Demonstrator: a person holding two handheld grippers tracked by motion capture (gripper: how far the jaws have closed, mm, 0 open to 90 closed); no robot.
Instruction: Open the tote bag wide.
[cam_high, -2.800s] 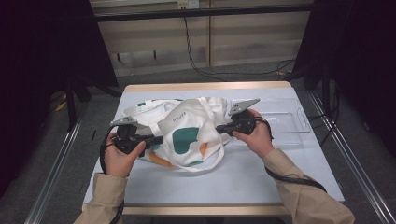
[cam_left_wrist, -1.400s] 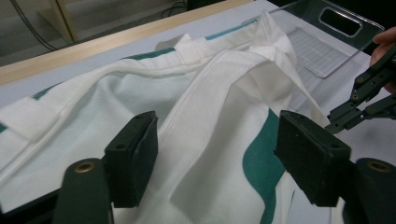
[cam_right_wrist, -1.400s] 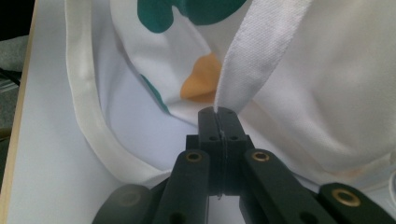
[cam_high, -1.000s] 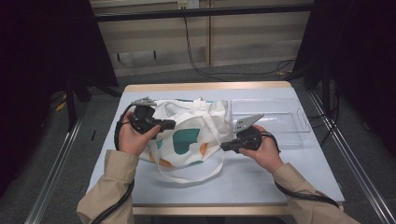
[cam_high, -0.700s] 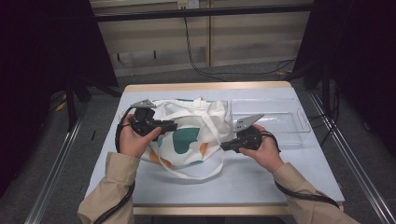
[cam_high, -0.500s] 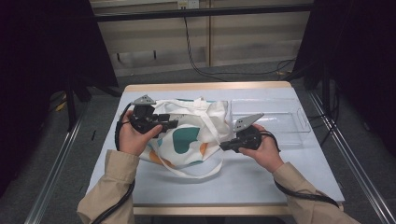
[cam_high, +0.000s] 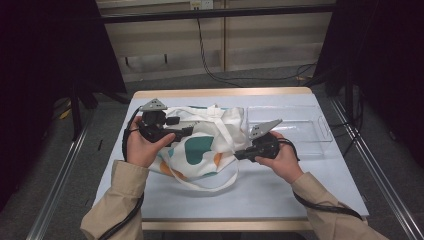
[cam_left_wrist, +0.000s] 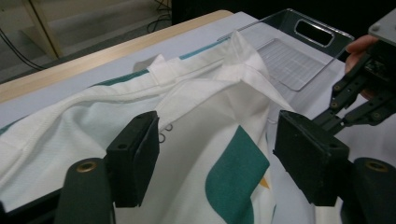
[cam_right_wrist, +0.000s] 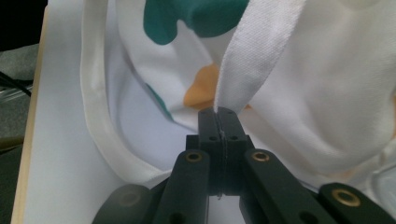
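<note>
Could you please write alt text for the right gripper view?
The right gripper, jaws shut, pinches a white strap of a white tote bag printed with teal and orange shapes. Another strap loops across the pale table at left.

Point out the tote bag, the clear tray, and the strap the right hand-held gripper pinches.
tote bag (cam_high: 202, 147), high view, teal print on its panel
clear tray (cam_high: 305, 131), high view, bare floor
strap (cam_right_wrist: 252, 60), right gripper view, flat webbing above the jaws

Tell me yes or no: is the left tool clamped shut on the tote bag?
No. In the left gripper view the left tool stands wide open, its pads apart above the tote bag.
</note>
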